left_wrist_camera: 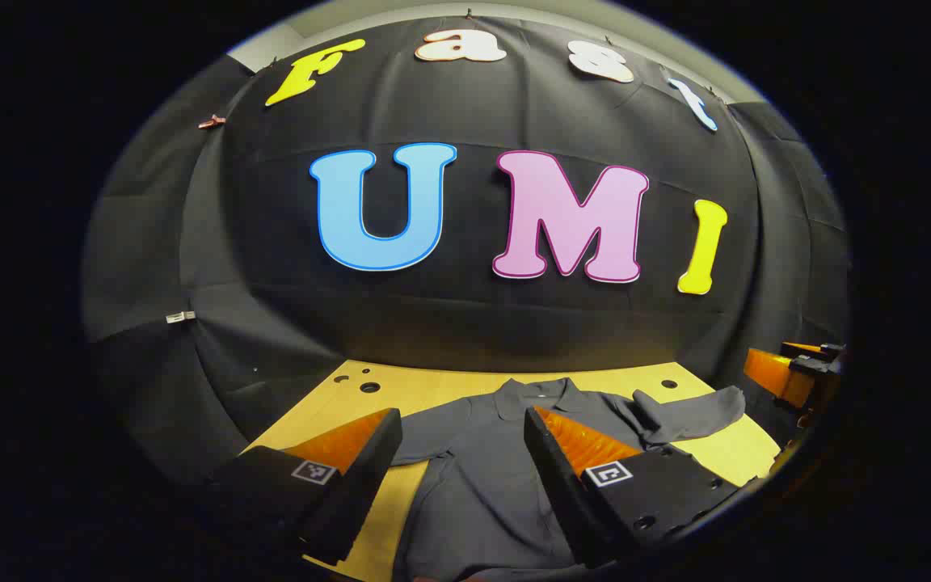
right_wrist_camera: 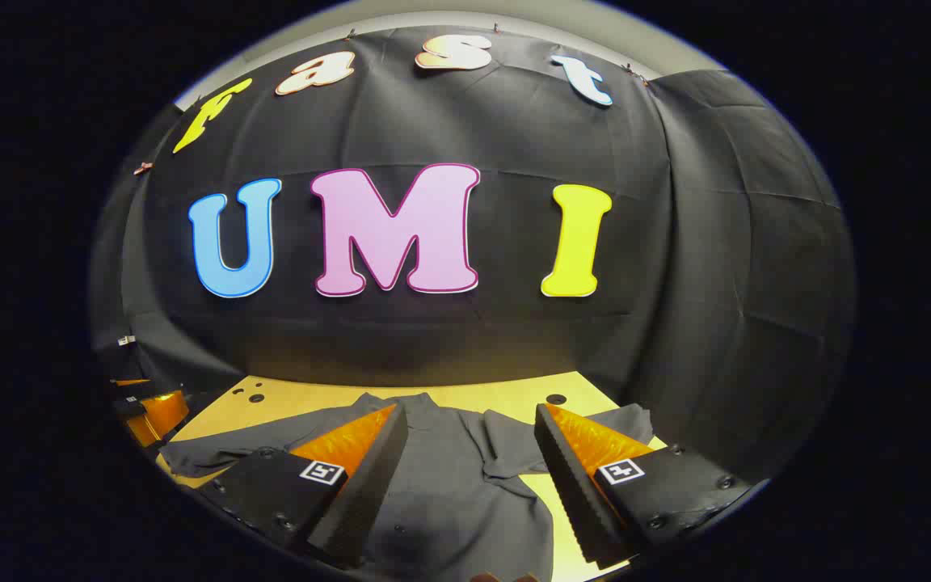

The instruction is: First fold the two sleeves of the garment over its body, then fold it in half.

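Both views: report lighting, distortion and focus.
Left gripper view: fisheye bends the table edge; shirt evenly lit, sharp; booth dim toward the rim. Right gripper view: same bowing; soft shadow on the shirt between the open fingers; right gripper sharp, no glare.

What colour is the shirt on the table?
Plain dark grey shirt, no pattern; clearest in the left gripper view.

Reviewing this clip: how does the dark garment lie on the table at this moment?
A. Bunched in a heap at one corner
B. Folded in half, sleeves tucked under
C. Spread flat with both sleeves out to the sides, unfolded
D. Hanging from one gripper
C: the dark collared shirt lies flat on the wooden table, each sleeve stretched sideways, and both the left gripper and right gripper are open above it, holding nothing.
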